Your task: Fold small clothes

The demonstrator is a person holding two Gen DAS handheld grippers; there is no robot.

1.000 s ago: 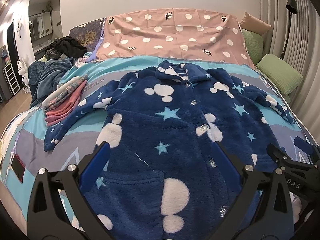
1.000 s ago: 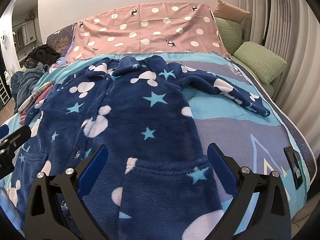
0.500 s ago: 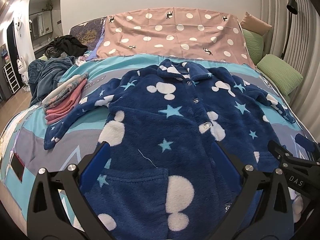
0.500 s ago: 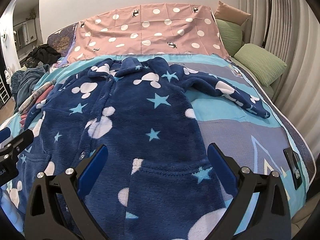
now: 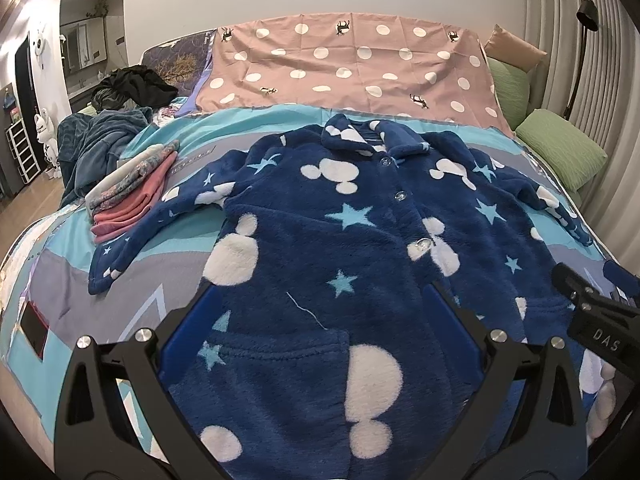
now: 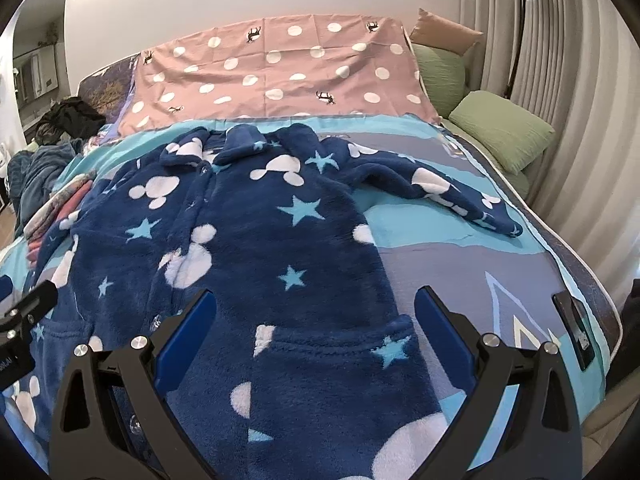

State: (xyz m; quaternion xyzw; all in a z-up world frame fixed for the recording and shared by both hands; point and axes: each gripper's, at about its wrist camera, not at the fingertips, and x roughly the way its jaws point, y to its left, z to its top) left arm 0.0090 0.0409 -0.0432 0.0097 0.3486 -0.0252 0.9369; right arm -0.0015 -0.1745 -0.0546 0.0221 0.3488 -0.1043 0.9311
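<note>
A small navy fleece jacket [image 5: 328,232] with white mouse heads and light blue stars lies flat, front up and buttoned, on the bed; it also shows in the right wrist view [image 6: 256,240]. Its sleeves spread out, one to the left [image 5: 132,240] and one to the right [image 6: 440,188]. My left gripper [image 5: 320,304] is open and empty above the jacket's lower left half. My right gripper [image 6: 316,304] is open and empty above its lower right half, over a pocket [image 6: 344,344]. Each gripper shows at the edge of the other's view.
A stack of folded clothes [image 5: 132,188] lies left of the jacket. A dark blanket pile [image 5: 100,140] is at the far left. A pink dotted cover [image 5: 352,72] and green pillows [image 5: 560,148] are at the bed's head. A dark phone-like object [image 6: 576,328] lies near the right bed edge.
Both grippers have drawn back and up a little from the jacket, so more of it shows. Both stay open. The jacket has not moved.
</note>
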